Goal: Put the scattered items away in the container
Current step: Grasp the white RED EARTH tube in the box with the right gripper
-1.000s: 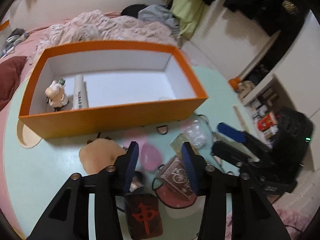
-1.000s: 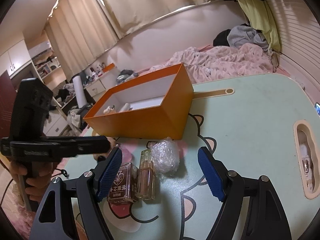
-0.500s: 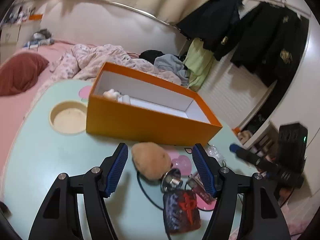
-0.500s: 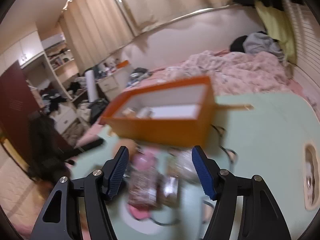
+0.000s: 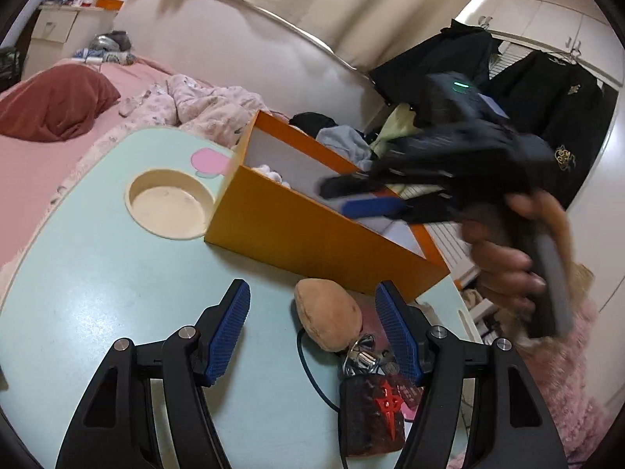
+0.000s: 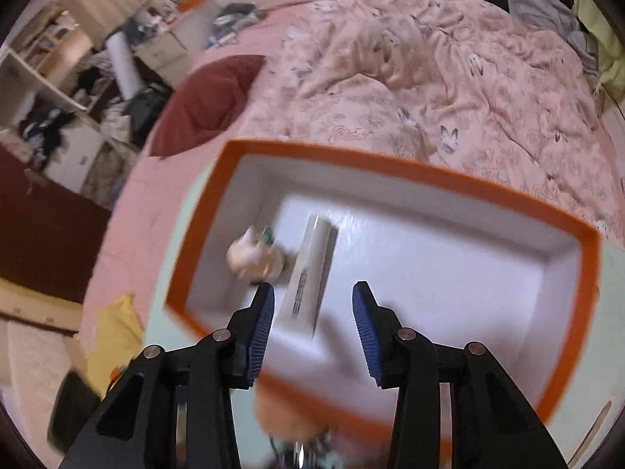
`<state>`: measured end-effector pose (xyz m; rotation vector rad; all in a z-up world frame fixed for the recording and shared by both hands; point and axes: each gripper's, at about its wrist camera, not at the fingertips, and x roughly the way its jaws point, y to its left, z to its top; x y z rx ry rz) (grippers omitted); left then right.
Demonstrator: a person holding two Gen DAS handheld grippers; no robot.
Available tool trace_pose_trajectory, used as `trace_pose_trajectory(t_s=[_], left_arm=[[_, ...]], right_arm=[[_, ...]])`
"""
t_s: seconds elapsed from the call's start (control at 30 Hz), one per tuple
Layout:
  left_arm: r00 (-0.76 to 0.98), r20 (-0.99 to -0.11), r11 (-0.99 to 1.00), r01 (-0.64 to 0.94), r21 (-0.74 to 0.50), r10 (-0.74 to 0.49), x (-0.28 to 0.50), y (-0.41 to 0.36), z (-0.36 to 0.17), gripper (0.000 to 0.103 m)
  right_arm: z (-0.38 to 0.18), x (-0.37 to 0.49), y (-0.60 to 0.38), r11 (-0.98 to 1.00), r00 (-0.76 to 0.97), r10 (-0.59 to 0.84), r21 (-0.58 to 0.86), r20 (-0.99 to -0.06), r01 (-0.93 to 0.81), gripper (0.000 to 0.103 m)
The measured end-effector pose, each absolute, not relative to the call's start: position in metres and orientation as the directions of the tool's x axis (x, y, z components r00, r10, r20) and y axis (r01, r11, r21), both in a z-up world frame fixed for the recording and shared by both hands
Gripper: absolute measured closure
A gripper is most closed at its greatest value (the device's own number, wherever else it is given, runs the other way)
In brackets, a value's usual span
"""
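The orange box (image 5: 312, 234) stands on the pale green table (image 5: 97, 293). My left gripper (image 5: 312, 332) is open low over the table, with a tan plush toy (image 5: 326, 318) lying between its fingers, untouched. A dark red pouch (image 5: 371, 410) with a metal keyring (image 5: 361, 355) lies just in front of the plush. My right gripper (image 6: 314, 328) points down into the orange box (image 6: 578, 312); its jaws are closing with nothing between them. Below it on the box floor lie a white tube (image 6: 308, 273) and a small pale figurine (image 6: 254, 254). In the left wrist view the right gripper (image 5: 363, 199) is blurred above the box.
A round recess (image 5: 168, 203) is sunk in the table left of the box. A hand (image 5: 504, 265) holds the right gripper's handle at the right. Beyond the table are a bed with a pink quilt (image 6: 429, 78), a dark red pillow (image 5: 54, 101) and hanging dark clothes (image 5: 547, 109).
My right gripper swung from over the loose items to above the box, and its jaws narrowed. My left gripper opened wider and shifted to frame the tan plush.
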<state>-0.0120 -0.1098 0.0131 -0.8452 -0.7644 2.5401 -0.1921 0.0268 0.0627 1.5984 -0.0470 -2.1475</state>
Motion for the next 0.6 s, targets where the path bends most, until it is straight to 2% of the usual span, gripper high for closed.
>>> trace_pose_trajectory(t_s=[0.17,0.23,0.3,0.33,0.5,0.6], left_arm=[[-0.757,-0.423,-0.771,-0.162,-0.616,0.497,-0.011,-0.112,0.011,0.036],[-0.760,-0.419,-0.769,-0.162,-0.618,0.496,-0.010,-0.113,0.012,0.036],[-0.764,-0.414,-0.768,-0.162,-0.620,0.495,-0.010,-0.113,0.012,0.036],[-0.762,-0.419,-0.769,-0.158,-0.619,0.494,-0.011,-0.113,0.012,0.036],[-0.758,-0.419,-0.765,-0.159,-0.624,0.499,-0.009,-0.113,0.011,0.036],[-0.756,-0.426,-0.767,-0.153,-0.623,0.497,-0.010,-0.112,0.011,0.036]], right_arm=[[0.039,-0.208,0.006,-0.914,-0.155,-0.316,0.257,-0.936,0.314,0.069],[0.036,-0.211,-0.004,-0.921,-0.172,-0.267,0.198,-0.948,0.336,0.071],[0.038,-0.207,-0.011,-0.928,-0.216,-0.185,0.098,-0.959,0.359,0.084],[0.039,-0.205,-0.012,-0.928,-0.232,-0.169,0.075,-0.958,0.364,0.084],[0.044,-0.199,0.003,-0.937,-0.274,-0.215,0.119,-0.937,0.328,0.084],[0.065,-0.189,0.024,-0.936,-0.370,-0.297,0.192,-0.880,0.293,0.084]])
